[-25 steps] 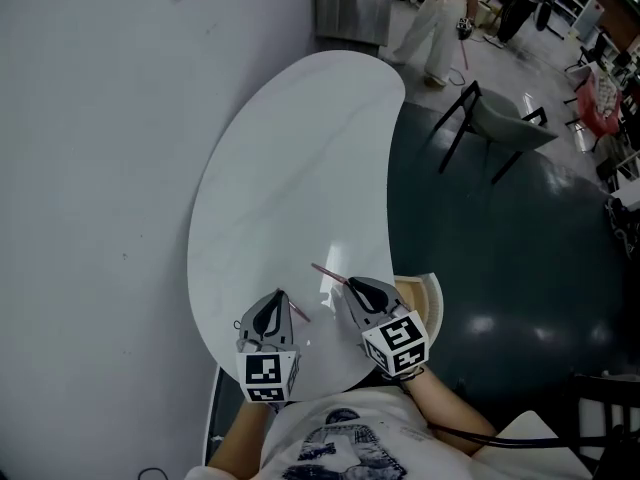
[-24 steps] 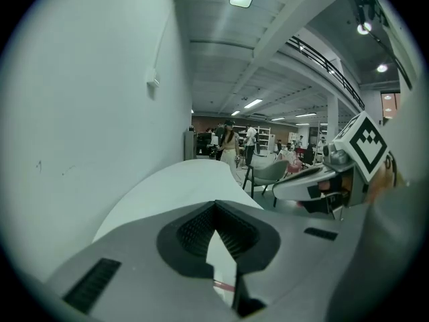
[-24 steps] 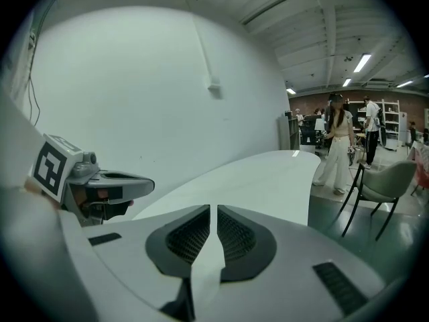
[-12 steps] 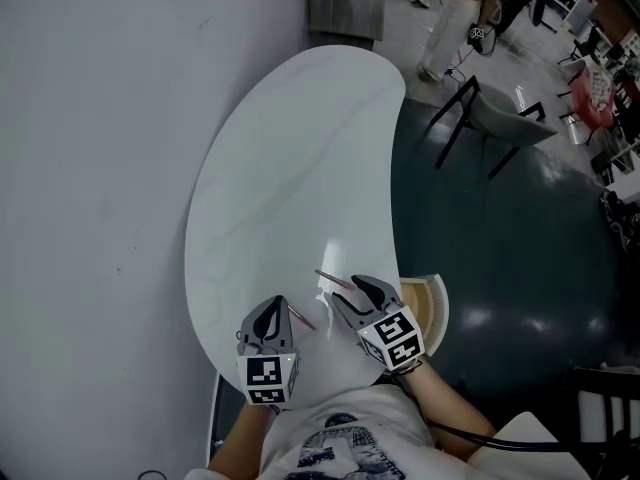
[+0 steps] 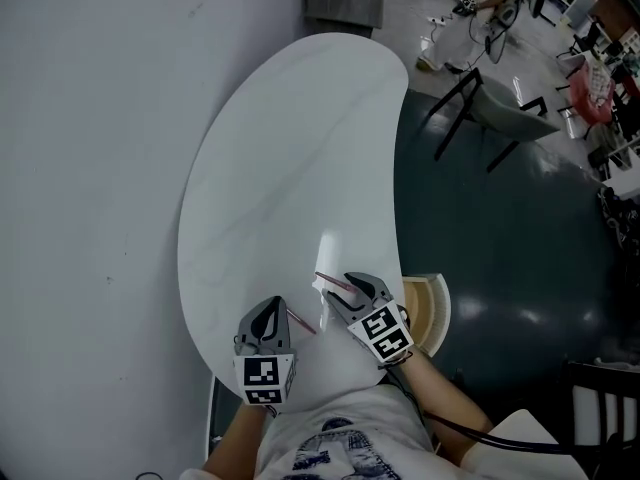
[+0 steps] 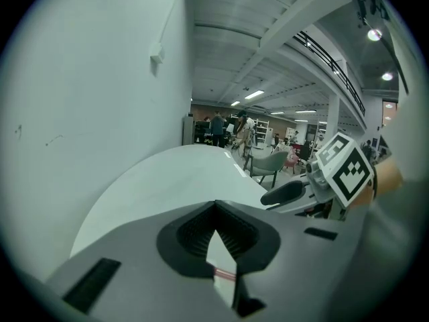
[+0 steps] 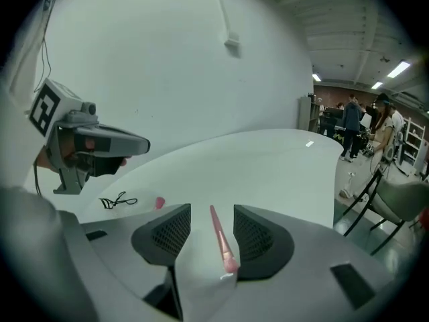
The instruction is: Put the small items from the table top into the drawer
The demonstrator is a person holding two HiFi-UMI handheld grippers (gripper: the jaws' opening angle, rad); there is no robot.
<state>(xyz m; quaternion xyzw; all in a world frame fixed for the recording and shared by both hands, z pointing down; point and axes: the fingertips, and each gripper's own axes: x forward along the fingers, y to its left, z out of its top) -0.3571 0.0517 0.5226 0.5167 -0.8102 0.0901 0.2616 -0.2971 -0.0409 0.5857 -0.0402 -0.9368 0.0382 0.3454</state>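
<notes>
White table [image 5: 280,148] | left gripper [image 5: 274,306] clamps stick [image 5: 303,322] | right gripper [image 5: 348,290] just opening, brush [image 7: 220,237] between

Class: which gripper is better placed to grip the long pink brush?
Right. The jaws of the right gripper have just been opening and stand either side of the pink brush; the left gripper is shut and sits apart from it.

White curved table [image 5: 300,148] vs. pale wall [image 5: 90,168]; dark glossy floor [image 5: 500,248] w/ grey chair [image 5: 505,118]; ceiling strip lights [image 6: 255,94] in bkgd.
</notes>
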